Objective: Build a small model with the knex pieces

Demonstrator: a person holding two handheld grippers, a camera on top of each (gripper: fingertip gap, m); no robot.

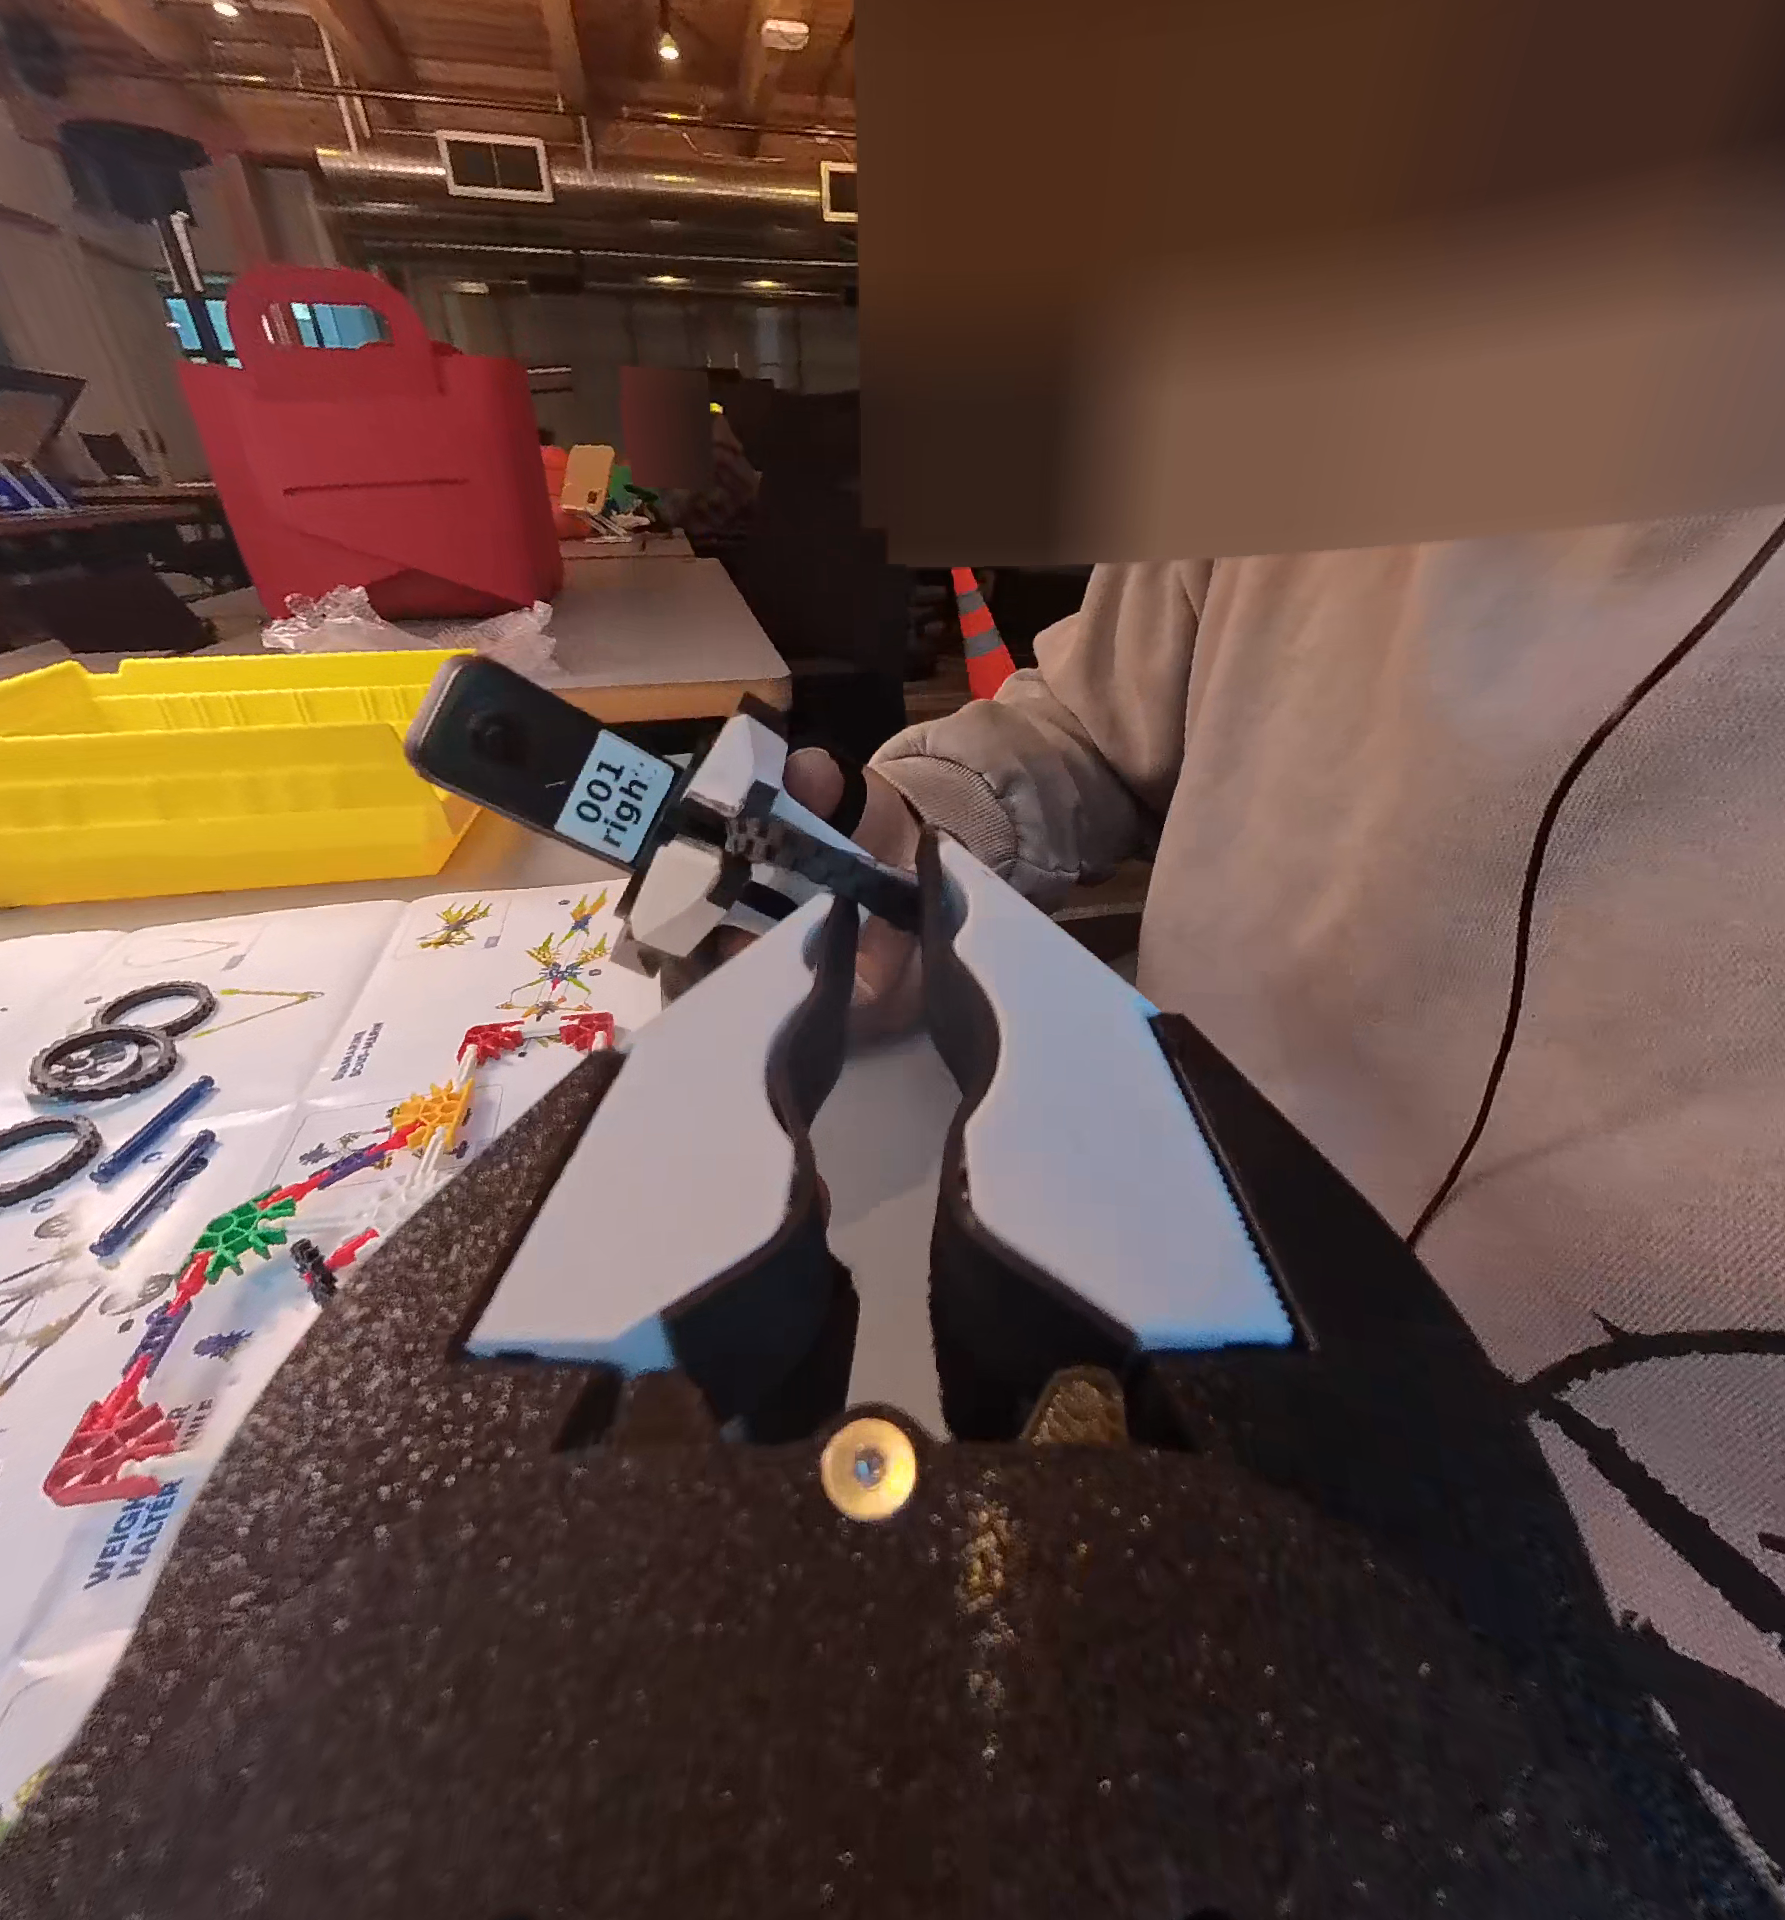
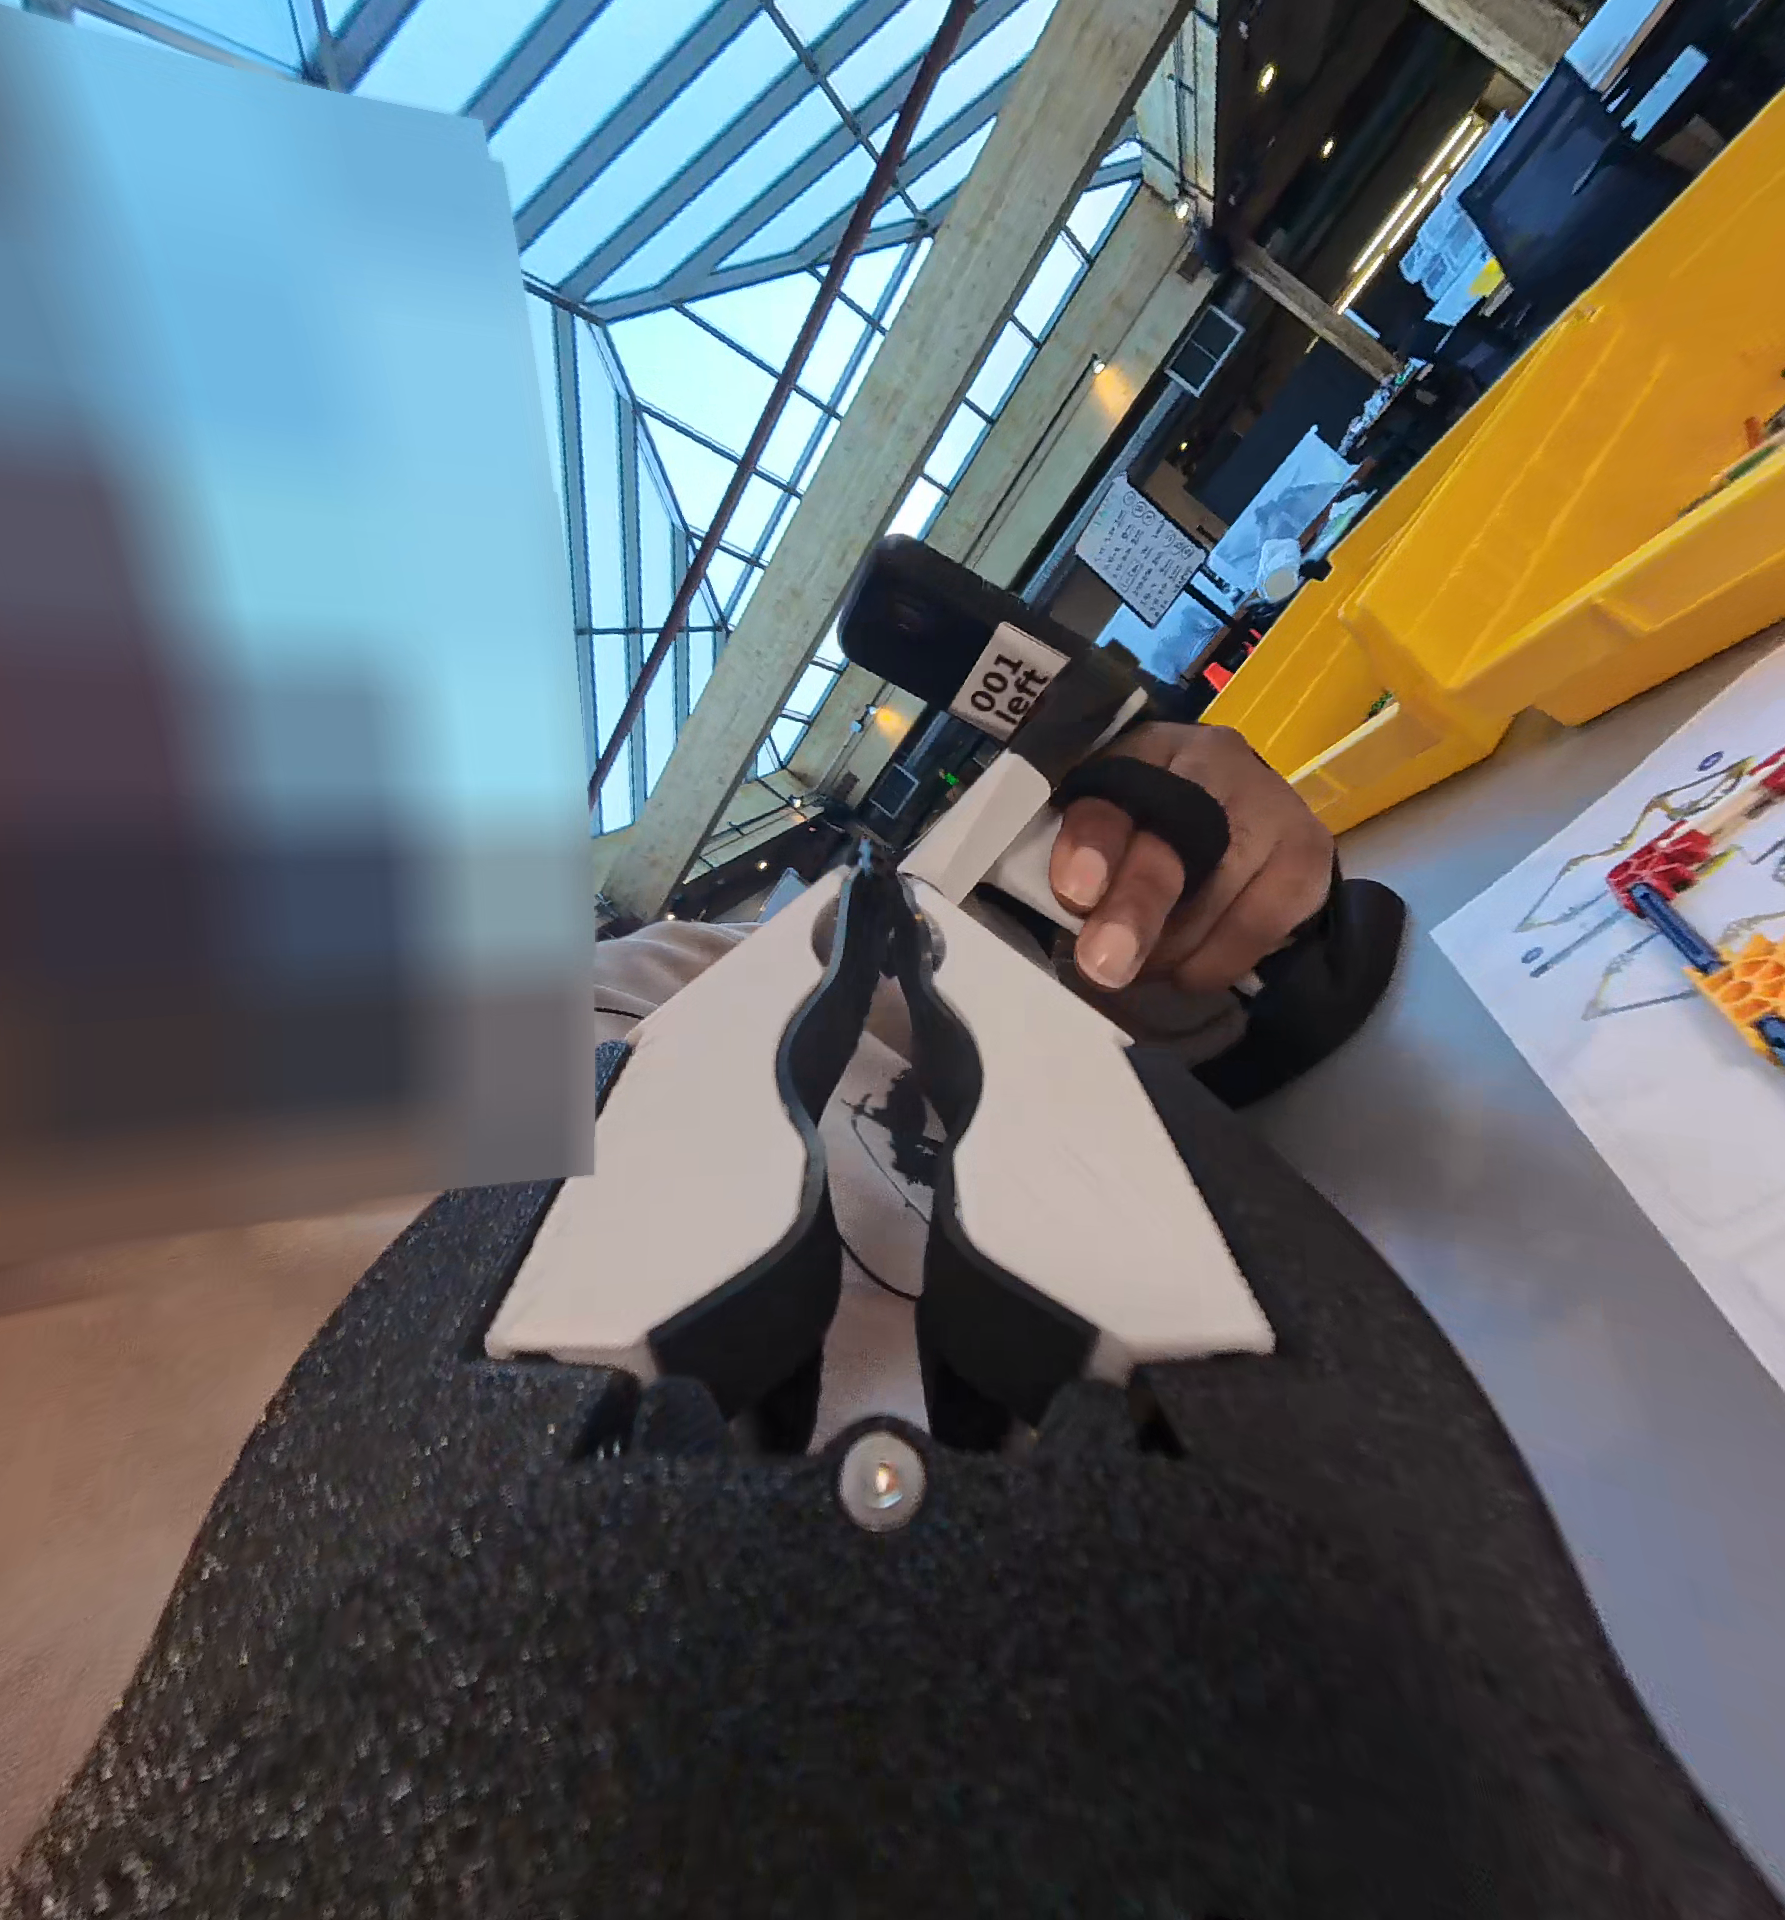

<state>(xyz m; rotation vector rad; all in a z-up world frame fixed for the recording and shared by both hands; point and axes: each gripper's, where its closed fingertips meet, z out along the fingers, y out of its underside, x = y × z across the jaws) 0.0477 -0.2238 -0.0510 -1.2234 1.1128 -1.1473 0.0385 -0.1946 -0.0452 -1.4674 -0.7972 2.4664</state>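
My two grippers face each other in the air over the table's near edge, tip to tip. My left gripper (image 1: 883,894) is shut on one end of a thin black piece (image 1: 815,857). My right gripper (image 2: 875,883) is shut on the same piece (image 2: 867,857); in the left wrist view the right gripper (image 1: 706,847) holds its other end. A hand grips the left gripper's handle (image 2: 1158,883). A colourful rod-and-connector model (image 1: 244,1231) lies on a printed sheet (image 1: 296,977) to the left, apart from both grippers.
Black tyre rings (image 1: 103,1060) and blue rods (image 1: 150,1132) lie on the sheet. A yellow bin (image 1: 192,790) stands behind it, with a red bag (image 1: 379,457) farther back. The person's beige sweatshirt (image 1: 1387,935) is close on the right. The grey table (image 2: 1439,1195) carries the model's yellow connector (image 2: 1771,977). My two grippers' fingertips are within a few centimetres of each other.
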